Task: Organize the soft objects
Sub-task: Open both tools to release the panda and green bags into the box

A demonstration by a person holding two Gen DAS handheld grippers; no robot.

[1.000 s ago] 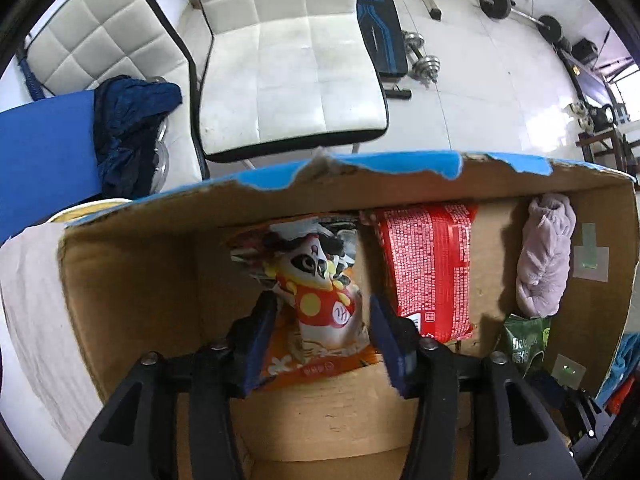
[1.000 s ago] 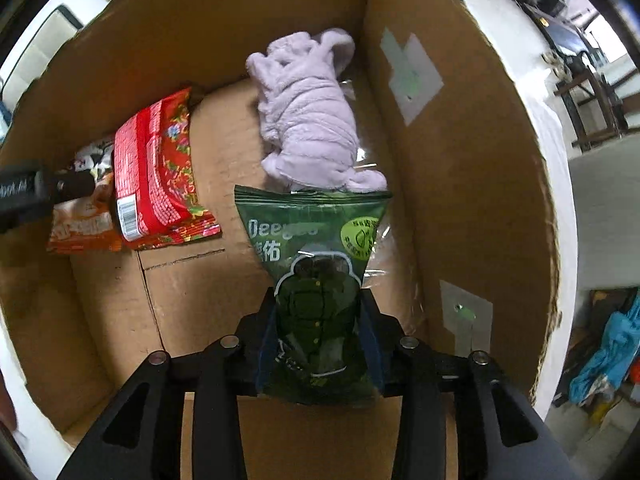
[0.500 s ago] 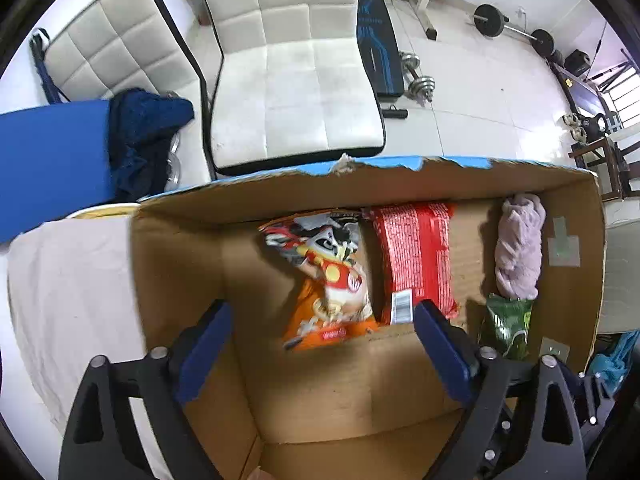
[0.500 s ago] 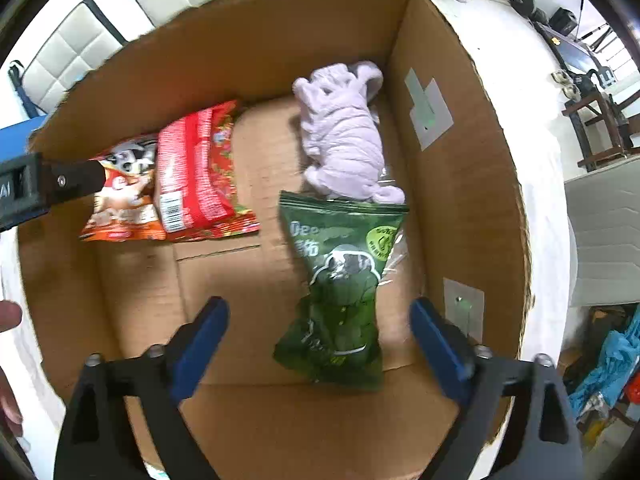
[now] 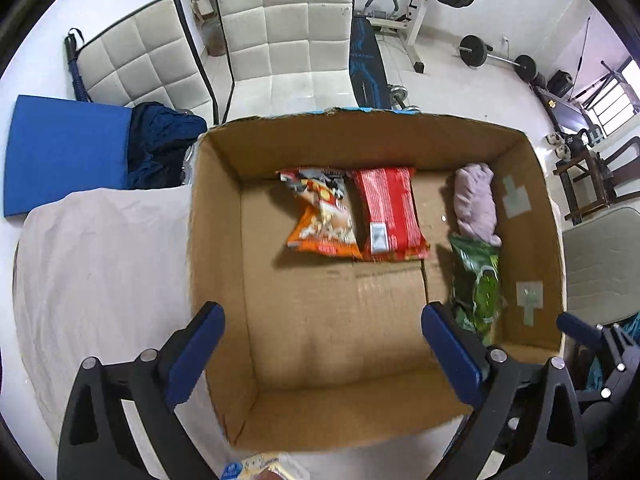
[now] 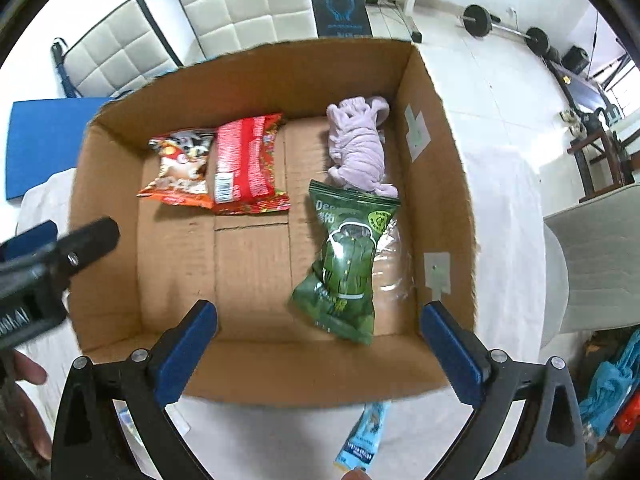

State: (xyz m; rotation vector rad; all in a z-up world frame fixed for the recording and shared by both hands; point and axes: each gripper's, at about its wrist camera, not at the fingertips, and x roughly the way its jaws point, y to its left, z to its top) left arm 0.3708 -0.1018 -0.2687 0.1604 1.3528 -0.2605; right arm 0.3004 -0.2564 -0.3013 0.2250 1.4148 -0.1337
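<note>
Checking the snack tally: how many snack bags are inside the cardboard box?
3. The orange snack bag and red snack bag lie side by side near the far wall; the green snack bag lies right, below the lilac plush.

The cardboard box [image 6: 432, 184] is standing open at the top, its 4 walls fencing any sideways approach. Along the far wall the orange snack bag [image 6: 178, 168] and the red packet [image 6: 246, 166] are lying touching each other. The purple plush [image 6: 358, 146] is occupying the far right corner, and the green bag [image 6: 346, 264] is running along the right wall, its far end touching the plush. The near left half of the box floor [image 5: 320, 320] is lying bare. Both grippers [image 5: 322, 350] [image 6: 318, 344] are spreading wide above the near wall.
</note>
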